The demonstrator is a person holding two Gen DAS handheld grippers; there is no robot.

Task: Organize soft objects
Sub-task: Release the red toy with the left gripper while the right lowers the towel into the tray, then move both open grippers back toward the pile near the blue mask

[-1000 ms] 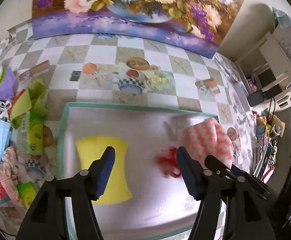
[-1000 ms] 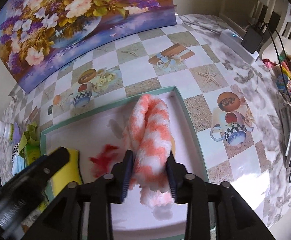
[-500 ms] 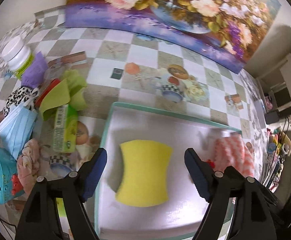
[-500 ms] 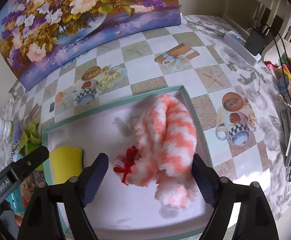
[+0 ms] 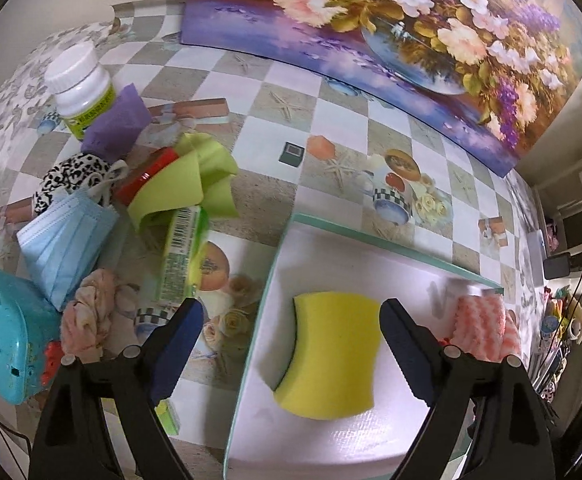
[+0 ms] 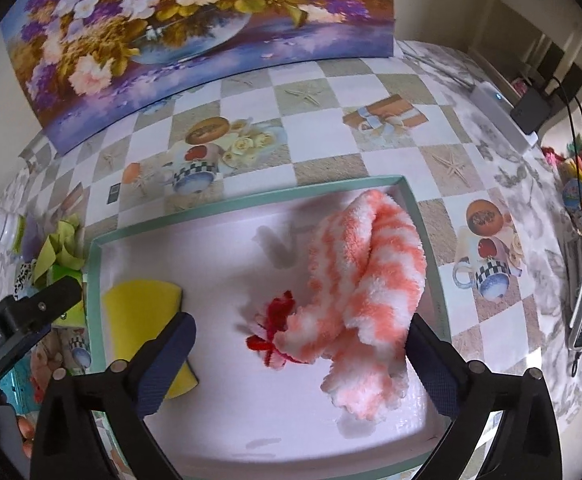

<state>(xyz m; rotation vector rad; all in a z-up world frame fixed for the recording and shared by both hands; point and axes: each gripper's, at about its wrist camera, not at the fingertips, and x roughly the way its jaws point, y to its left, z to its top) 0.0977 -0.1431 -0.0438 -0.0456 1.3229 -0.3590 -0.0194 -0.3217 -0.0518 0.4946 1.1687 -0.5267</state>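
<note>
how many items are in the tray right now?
3: yellow sponge at the tray's left end, orange-and-white fuzzy cloth at its right end, small red fuzzy piece against the cloth's left edge. More may hide under the cloth.

The counter [image 5: 247, 92] wears a checked cloth printed with cups, starfish and roses, and a flower painting [image 5: 391, 20] stands along its far edge. A shallow green-rimmed tray [image 6: 247, 200] lies on it. Left of the tray sits a loose heap: a white bottle [image 5: 81, 88], purple cloth [image 5: 117, 124], blue face mask [image 5: 65, 236], green cloth [image 5: 195, 176] and a teal box [image 5: 1, 332].
</note>
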